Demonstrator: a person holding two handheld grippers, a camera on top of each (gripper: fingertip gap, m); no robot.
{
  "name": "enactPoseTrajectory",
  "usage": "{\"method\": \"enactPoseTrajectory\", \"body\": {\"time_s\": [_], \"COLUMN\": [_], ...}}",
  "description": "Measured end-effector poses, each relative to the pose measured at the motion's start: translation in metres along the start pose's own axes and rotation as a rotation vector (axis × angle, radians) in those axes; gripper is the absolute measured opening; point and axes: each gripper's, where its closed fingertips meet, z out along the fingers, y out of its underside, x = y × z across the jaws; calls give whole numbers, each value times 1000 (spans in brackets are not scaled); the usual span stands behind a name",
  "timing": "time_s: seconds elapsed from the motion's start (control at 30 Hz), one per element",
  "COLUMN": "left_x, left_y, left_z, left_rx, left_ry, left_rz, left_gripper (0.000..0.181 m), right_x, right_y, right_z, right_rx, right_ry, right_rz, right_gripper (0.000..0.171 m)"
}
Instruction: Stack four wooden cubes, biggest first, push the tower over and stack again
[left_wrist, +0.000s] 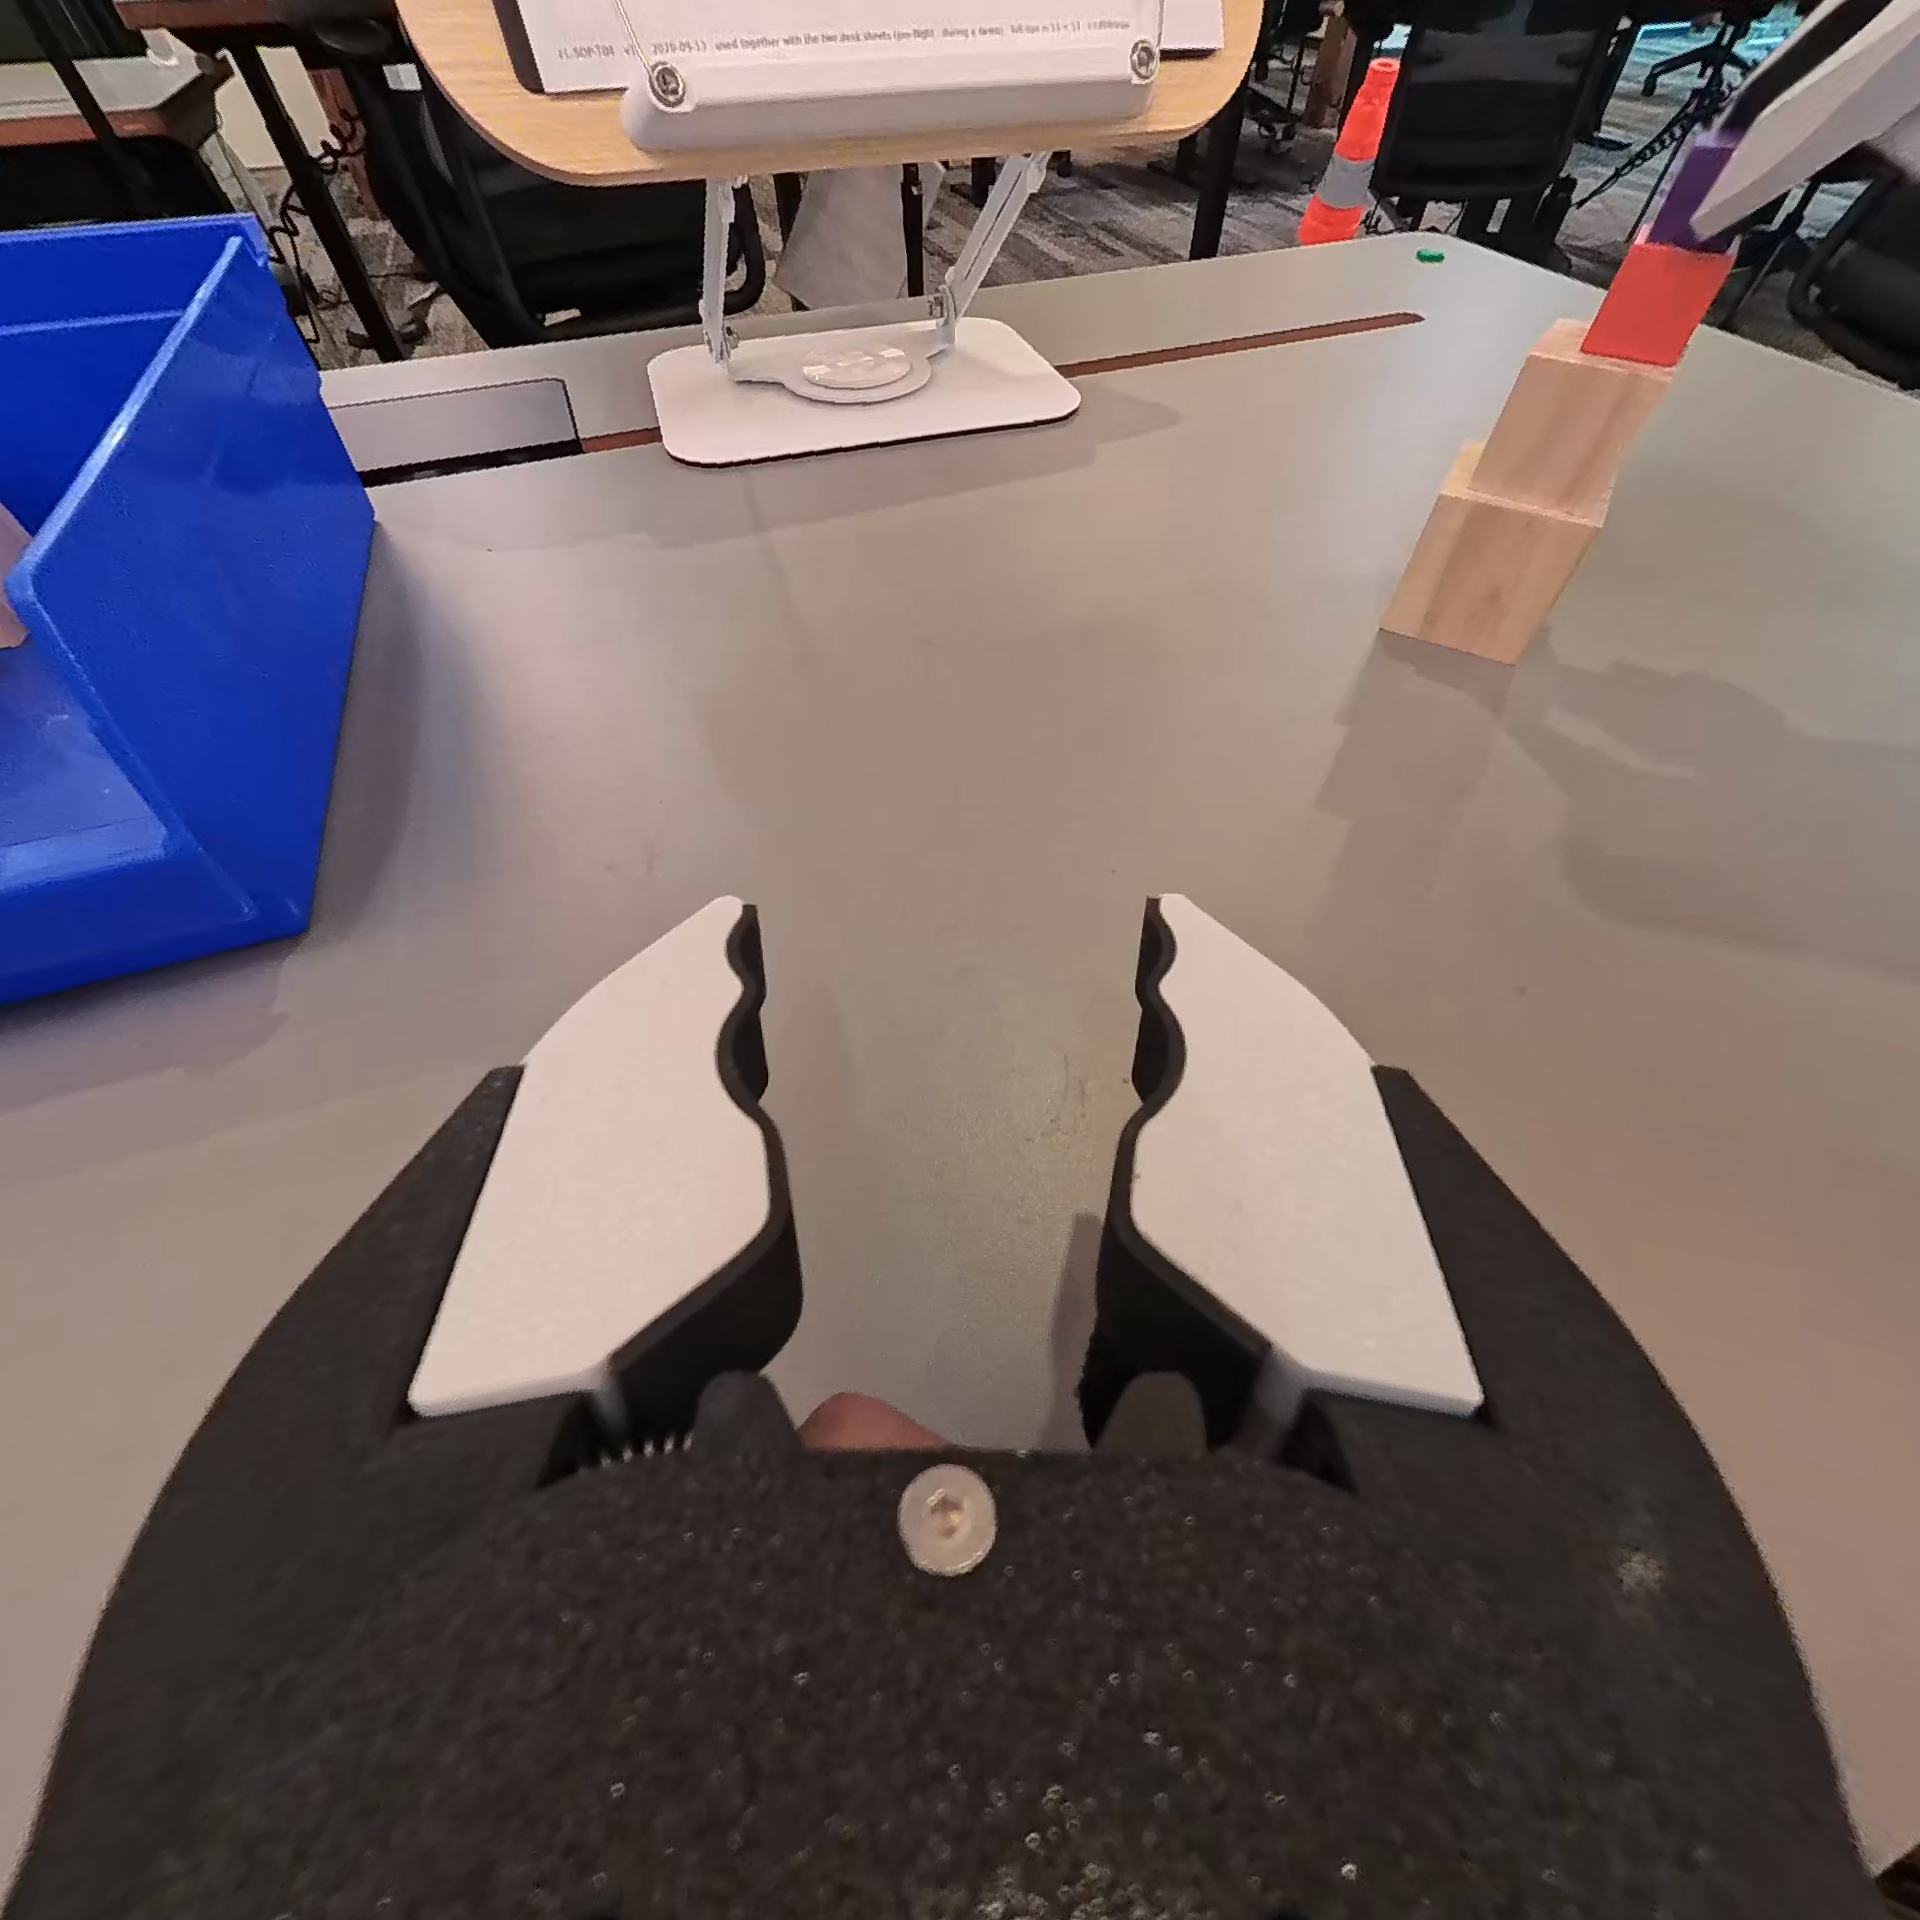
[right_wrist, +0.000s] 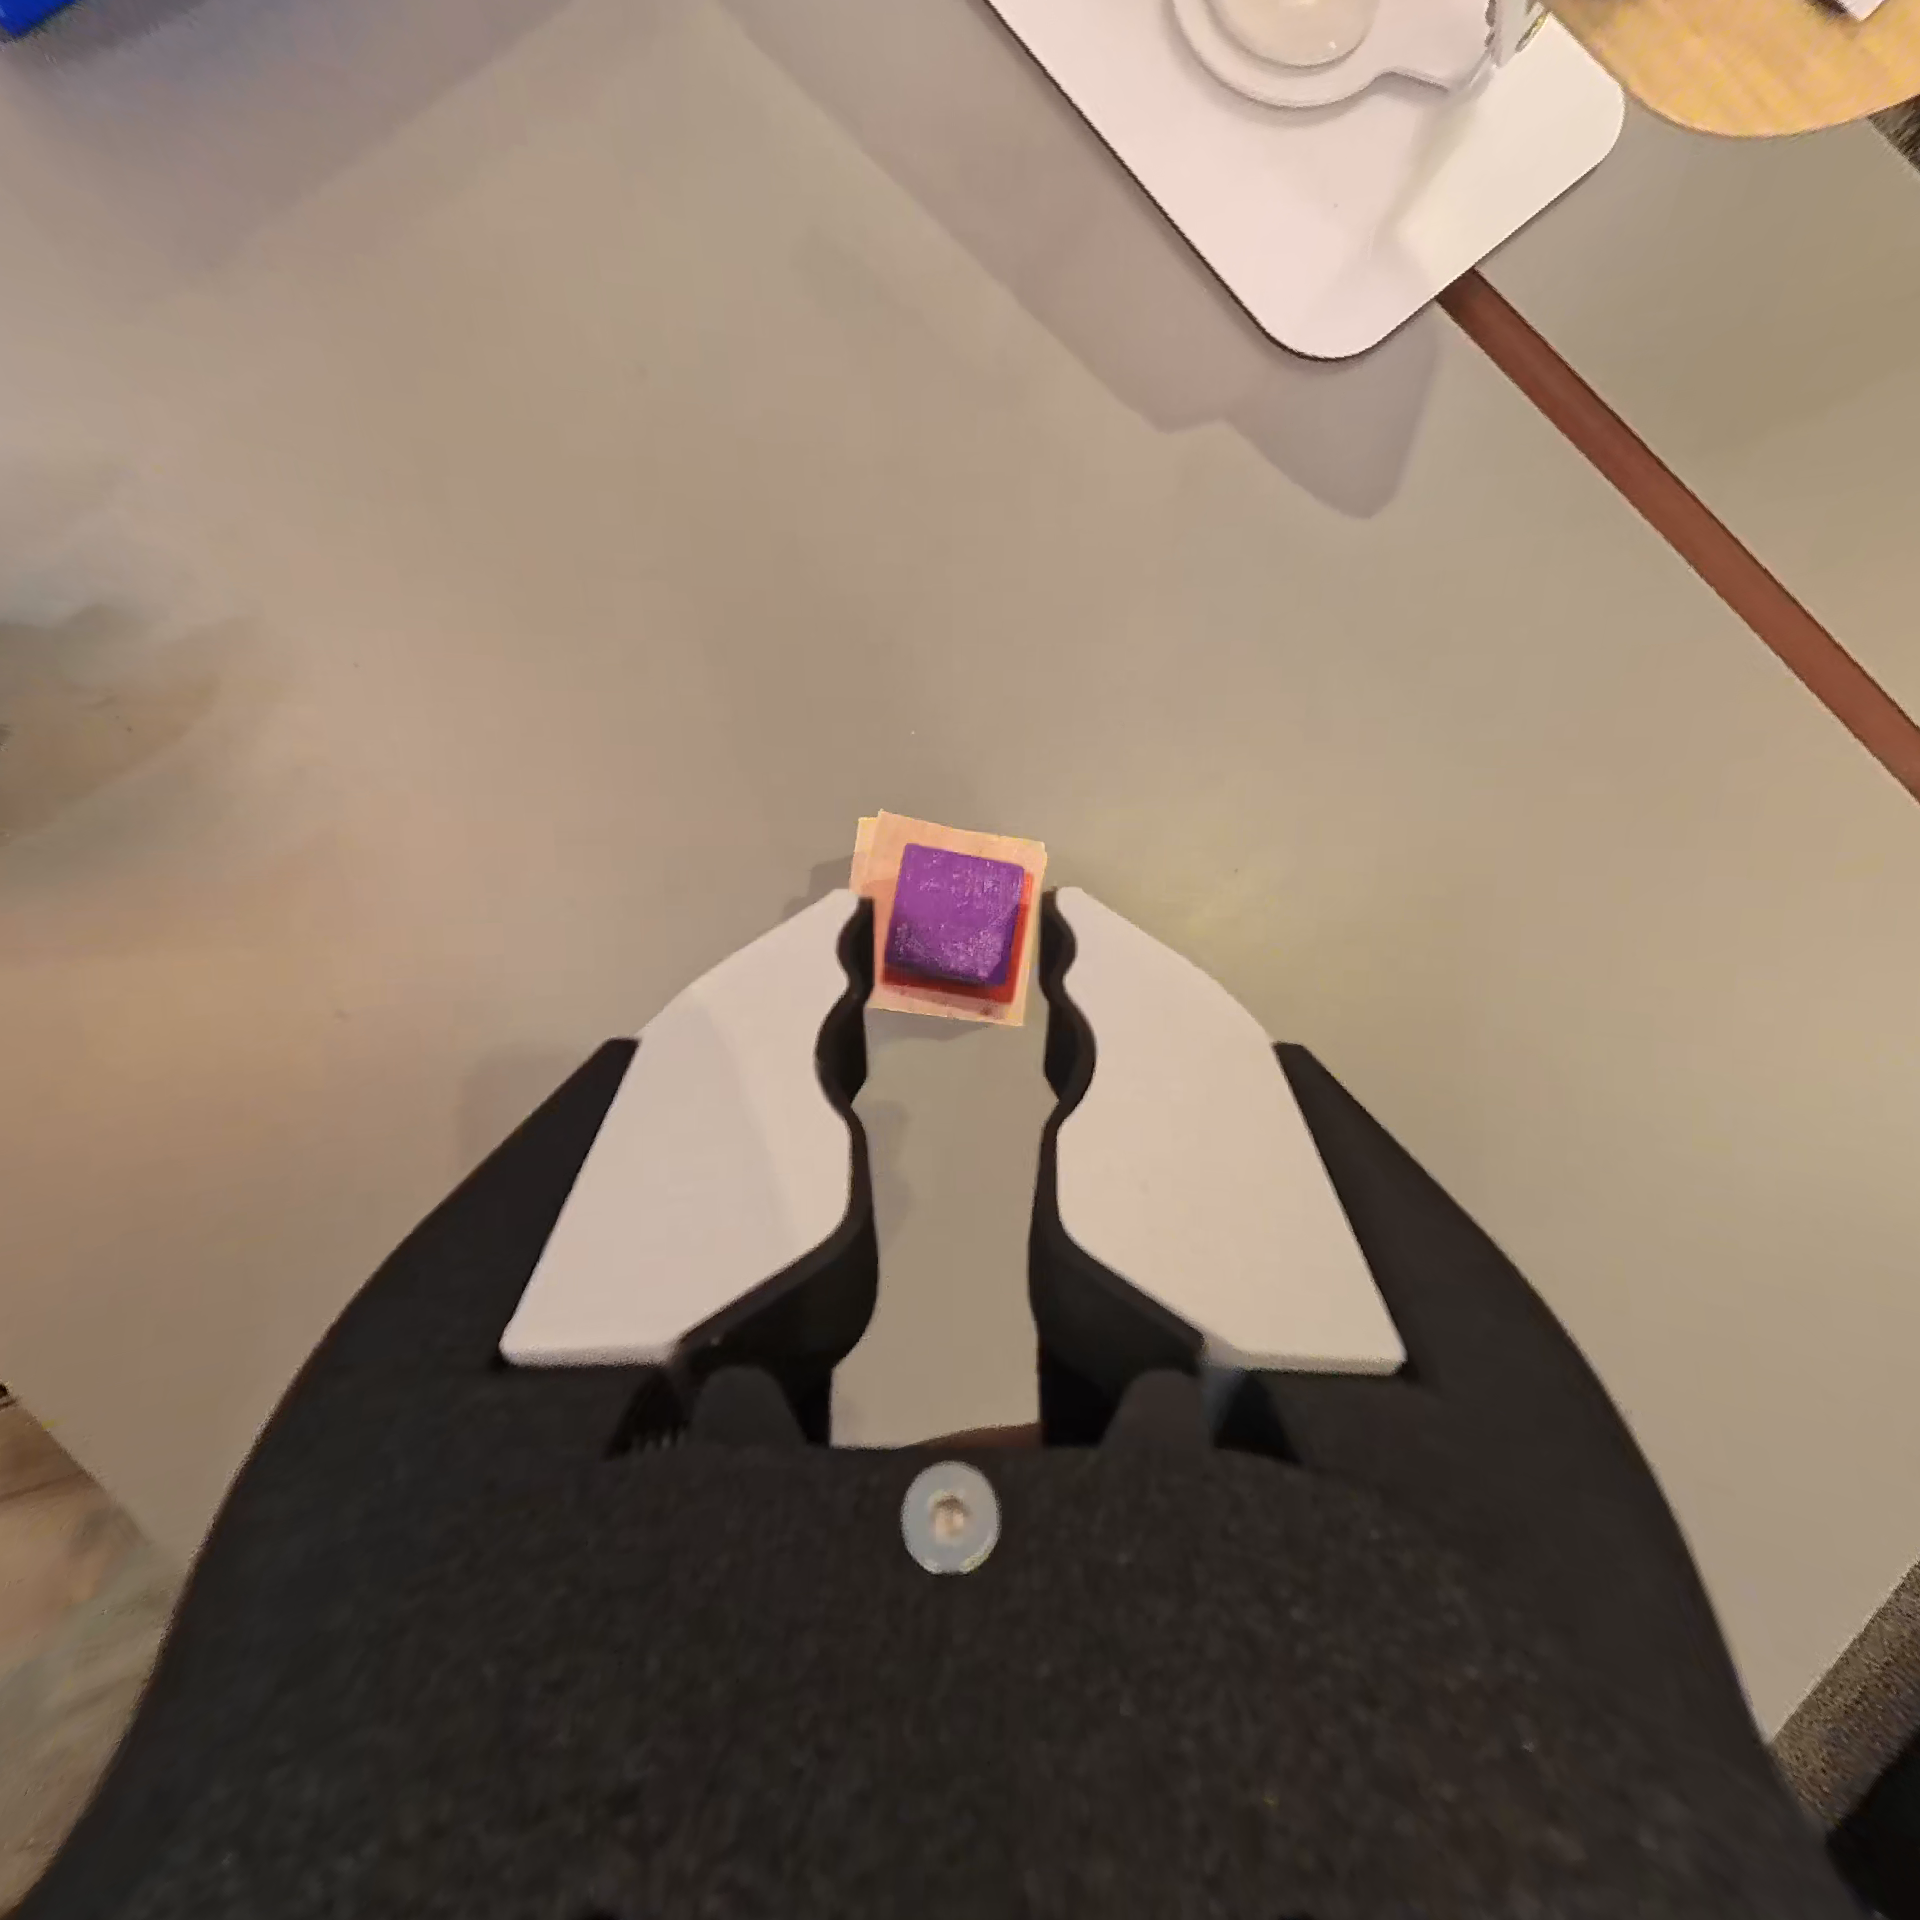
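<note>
Right gripper (right_wrist: 951, 920) hangs straight above the tower, jaws apart astride the small purple wooden cube (right_wrist: 948, 912) topping red (left_wrist: 1652, 301) and two pale wooden cubes (left_wrist: 1527, 499), presumably just-released; left gripper (left_wrist: 951, 935) idles apart over grey bench (left_wrist: 935, 675).

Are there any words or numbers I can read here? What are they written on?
White sheet on the wooden stand: one line of small print, plus larger print cut off at the picture's edge. I do not copy out writing.
Purple cube, red cube, plain wooden cubes, blue bin, orange cone: no words or numbers show.
</note>
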Motion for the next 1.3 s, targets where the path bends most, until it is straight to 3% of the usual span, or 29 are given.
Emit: {"method": "enactPoseTrajectory", "body": {"time_s": [0.23,0.37,0.5,0.6,0.77,0.97,1.13,1.3], "left_x": [0,-1,-1,-2,-12,-12,-10,-8], "left_y": [0,-2,-12,-21,-39,-36,-31,-25], "left_z": [0,3,7,13,17,17,17,18], "left_rx": [1,-1,-3,-4,80,82,74,52], "left_ry": [-2,1,26,11,-95,-111,-100,-88], "left_rz": [3,-14,-44,-28,-38,-63,-43,-48], "left_gripper": [69,67,67,68,68,68,67,66], "right_x": [8,2,10,21,6,-27,-41,-46], "right_y": [-18,-3,34,51,75,97,107,98], "right_z": [-52,-79,-68,-61,-52,-47,-37,-31], "right_rx": [117,181,211,330,545,611,581,577], "right_ry": [135,219,285,347,448,552,537,428], "right_rz": [-49,-128,-161,-59,117,259,290,251], "right_gripper": [32,34,44,58,62,73,60,25]}}
